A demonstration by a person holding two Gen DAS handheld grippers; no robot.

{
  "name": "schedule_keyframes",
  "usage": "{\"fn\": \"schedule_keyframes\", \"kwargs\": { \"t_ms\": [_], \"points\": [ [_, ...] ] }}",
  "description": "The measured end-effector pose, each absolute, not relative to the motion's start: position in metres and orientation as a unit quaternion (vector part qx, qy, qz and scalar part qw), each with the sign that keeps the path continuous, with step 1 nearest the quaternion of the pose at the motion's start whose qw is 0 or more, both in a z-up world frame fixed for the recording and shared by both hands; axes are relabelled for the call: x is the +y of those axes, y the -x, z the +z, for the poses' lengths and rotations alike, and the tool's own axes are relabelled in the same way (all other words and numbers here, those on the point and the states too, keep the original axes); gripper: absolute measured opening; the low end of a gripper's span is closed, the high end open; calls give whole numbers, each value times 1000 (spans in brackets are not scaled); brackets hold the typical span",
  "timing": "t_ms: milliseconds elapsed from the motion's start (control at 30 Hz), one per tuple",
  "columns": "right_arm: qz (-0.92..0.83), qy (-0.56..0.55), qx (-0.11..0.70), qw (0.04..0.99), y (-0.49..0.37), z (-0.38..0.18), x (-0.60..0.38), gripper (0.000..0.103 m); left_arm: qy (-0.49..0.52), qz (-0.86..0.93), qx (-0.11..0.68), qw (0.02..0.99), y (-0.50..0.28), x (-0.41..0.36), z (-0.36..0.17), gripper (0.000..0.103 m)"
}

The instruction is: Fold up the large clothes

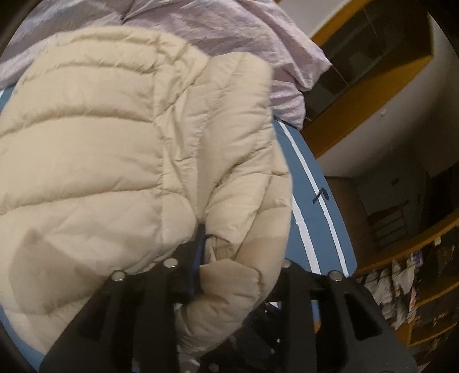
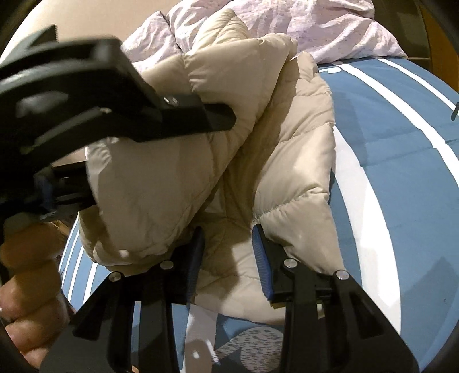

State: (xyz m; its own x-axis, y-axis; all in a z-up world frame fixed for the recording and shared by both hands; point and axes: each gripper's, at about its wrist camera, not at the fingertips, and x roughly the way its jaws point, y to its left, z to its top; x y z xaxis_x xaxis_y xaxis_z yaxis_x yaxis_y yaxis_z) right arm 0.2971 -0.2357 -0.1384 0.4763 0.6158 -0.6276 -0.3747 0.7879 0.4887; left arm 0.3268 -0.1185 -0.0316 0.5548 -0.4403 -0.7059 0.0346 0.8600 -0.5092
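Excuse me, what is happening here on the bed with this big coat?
A person is folding a beige puffer jacket on a bed with a blue-and-white striped cover, using a hand-held gripper in each hand. The left gripper has a fold of the jacket between its fingers and lifts that part. The right gripper stands open over the jacket's lower edge. A crumpled lilac blanket lies behind.

A bed covered by a blue sheet (image 2: 401,178) with white stripes. A beige quilted puffer jacket (image 1: 114,149) lies on it, partly folded, at centre. Behind it, toward twelve o'clock, a crumpled pale lilac duvet (image 2: 301,25) rests on the same sheet.
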Motion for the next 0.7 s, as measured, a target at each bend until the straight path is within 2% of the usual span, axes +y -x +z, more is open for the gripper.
{"fn": "schedule_keyframes", "kwargs": {
  "t_ms": [100,300,433,700],
  "points": [
    [289,-145,420,848,-293,-137,-236,36,220,-157,445,854,-316,-119,-17,52],
    [283,-146,419,850,-288,-138,-240,36,209,-171,390,880,-285,-99,32,68],
    [280,-144,418,852,-285,-138,-241,36,187,-107,365,906,-276,-64,46,68],
    [278,-140,420,853,-286,-137,-240,36,197,31,392,898,-307,18,-1,67]
  ]
}}
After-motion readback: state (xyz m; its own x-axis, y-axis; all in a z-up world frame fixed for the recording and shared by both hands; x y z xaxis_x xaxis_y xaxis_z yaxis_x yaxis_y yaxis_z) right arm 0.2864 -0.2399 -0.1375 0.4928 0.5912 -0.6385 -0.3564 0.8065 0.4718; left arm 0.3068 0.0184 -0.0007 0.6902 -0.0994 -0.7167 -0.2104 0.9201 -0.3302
